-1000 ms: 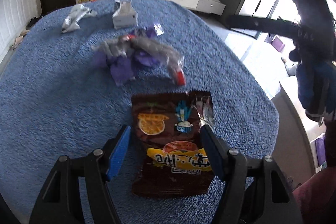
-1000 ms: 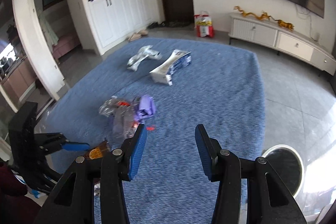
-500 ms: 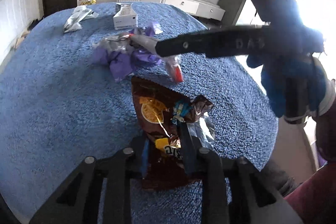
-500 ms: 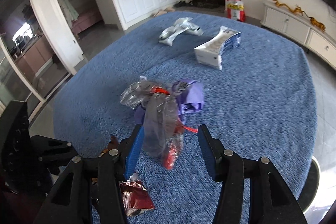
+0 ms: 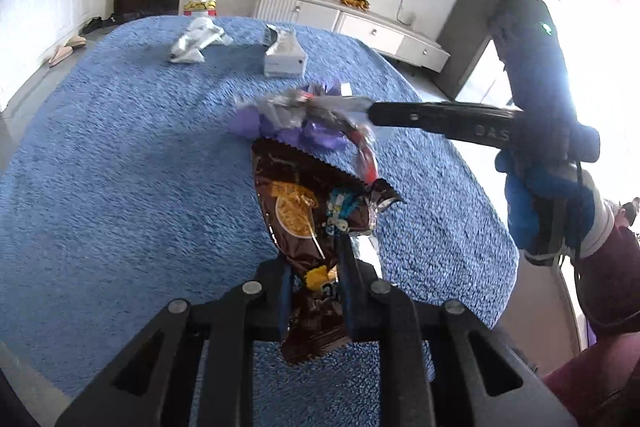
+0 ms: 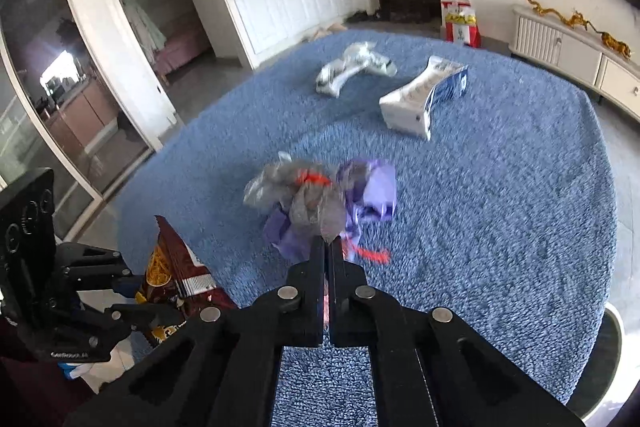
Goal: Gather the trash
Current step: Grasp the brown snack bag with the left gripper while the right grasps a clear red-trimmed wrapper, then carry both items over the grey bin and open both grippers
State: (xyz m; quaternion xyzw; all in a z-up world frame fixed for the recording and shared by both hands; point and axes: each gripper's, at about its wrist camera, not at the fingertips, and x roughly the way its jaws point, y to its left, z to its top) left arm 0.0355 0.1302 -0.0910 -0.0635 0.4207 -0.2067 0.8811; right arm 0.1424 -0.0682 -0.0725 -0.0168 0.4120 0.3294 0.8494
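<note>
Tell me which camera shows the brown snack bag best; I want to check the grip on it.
The left wrist view: the brown snack bag fills its centre, pinched by the left gripper. The right wrist view shows only part of it at the left edge.

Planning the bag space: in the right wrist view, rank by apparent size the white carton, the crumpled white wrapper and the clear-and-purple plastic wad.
1. clear-and-purple plastic wad, largest, though it lies nearest the camera.
2. white carton and crumpled white wrapper look alike; both lie farther off, so no ranking between them.

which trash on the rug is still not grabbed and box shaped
The white carton, lying squashed on the blue rug. The crumpled white wrapper beside it is also free but flat and shapeless.
</note>
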